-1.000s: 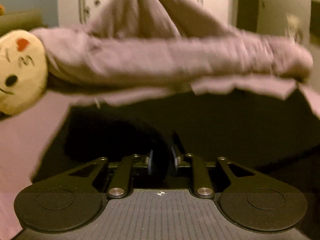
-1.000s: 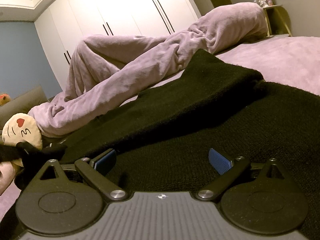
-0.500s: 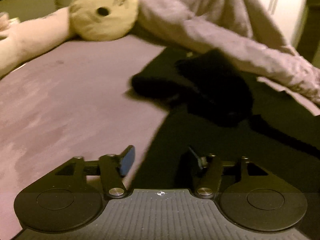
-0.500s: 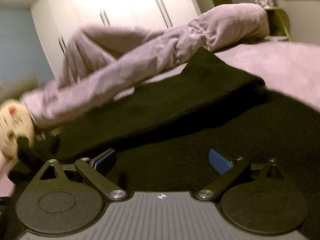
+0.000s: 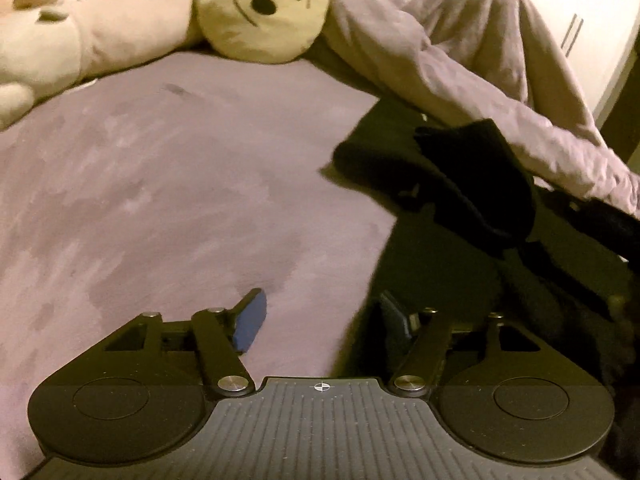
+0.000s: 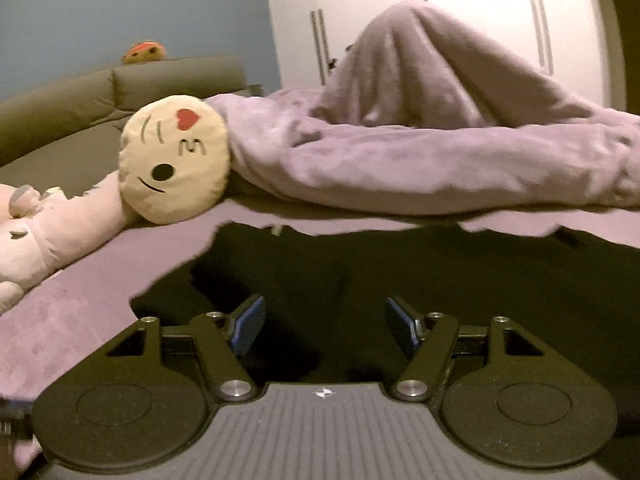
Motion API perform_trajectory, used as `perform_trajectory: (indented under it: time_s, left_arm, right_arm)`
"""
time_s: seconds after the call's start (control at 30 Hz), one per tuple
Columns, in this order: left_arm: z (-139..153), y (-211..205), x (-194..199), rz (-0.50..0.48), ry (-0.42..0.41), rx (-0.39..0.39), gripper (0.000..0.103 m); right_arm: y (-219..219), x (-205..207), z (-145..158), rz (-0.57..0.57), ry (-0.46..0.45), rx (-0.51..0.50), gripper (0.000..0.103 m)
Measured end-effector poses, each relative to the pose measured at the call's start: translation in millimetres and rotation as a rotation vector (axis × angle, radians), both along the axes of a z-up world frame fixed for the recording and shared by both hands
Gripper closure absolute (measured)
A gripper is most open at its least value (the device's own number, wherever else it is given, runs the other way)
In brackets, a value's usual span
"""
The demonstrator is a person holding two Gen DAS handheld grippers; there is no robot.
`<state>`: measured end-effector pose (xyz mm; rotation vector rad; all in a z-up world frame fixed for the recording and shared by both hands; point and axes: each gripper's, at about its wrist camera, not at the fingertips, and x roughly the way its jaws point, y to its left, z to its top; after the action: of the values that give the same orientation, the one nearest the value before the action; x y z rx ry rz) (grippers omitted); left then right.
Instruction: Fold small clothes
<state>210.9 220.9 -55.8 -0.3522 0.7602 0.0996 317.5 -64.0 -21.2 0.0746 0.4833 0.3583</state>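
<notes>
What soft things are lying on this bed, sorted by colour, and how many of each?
Black: 1, the black garment
Lilac: 1, the rumpled blanket
Yellow: 1, the round face cushion
Pink: 1, the plush toy
Total: 4

Black knit garment sprawls dark across the mauve, mottled bed cover, and behind it lies a heap of lilac fleece blanket. There's the pale yellow round cushion, drawn with black line features and a red heart, beside a soft pink plush toy. Blue pads flash on the black hand-held gripper, white wardrobe doors and a blue wall beyond.
</notes>
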Motion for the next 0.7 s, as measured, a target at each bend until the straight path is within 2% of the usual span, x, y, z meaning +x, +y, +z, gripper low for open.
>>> perform_trajectory:
  time_s: [0.03, 0.13, 0.2, 0.27, 0.4, 0.53, 0.6, 0.67, 0.7]
  left_arm:
    - [1, 3, -2, 0.007, -0.001, -0.002, 0.034]
    - [-3, 9, -3, 0.024, 0.007, 0.005, 0.033]
    - [-4, 9, -3, 0.022, 0.005, 0.002, 0.033]
    - [-3, 7, -2, 0.014, 0.005, 0.016, 0.032]
    - [-2, 9, -5, 0.018, 0.000, 0.005, 0.032]
    - [0, 9, -6, 0.029, 0.000, -0.002, 0.032]
    - [1, 6, -5, 0.037, 0.001, 0.005, 0.032]
    - [2, 1, -3, 0.032, 0.002, 0.014, 0.032]
    - [3, -2, -2, 0.029, 0.002, 0.018, 0.032]
  right_arm:
    - [9, 7, -1, 0.014, 0.007, -0.001, 0.039]
    - [33, 23, -8, 0.039, 0.026, -0.037, 0.064]
    - [42, 33, -14, 0.044, 0.052, -0.045, 0.071]
    - [48, 39, -16, 0.056, 0.079, -0.031, 0.092]
    - [34, 26, 0, -0.013, 0.014, 0.041, 0.092]
    - [-25, -9, 13, -0.201, -0.047, 0.217, 0.092]
    - [-46, -26, 8, -0.289, -0.074, 0.205, 0.092]
    - [-68, -34, -7, -0.358, -0.046, 0.224, 0.091]
    - [-78, -32, -17, -0.388, 0.005, 0.239, 0.090]
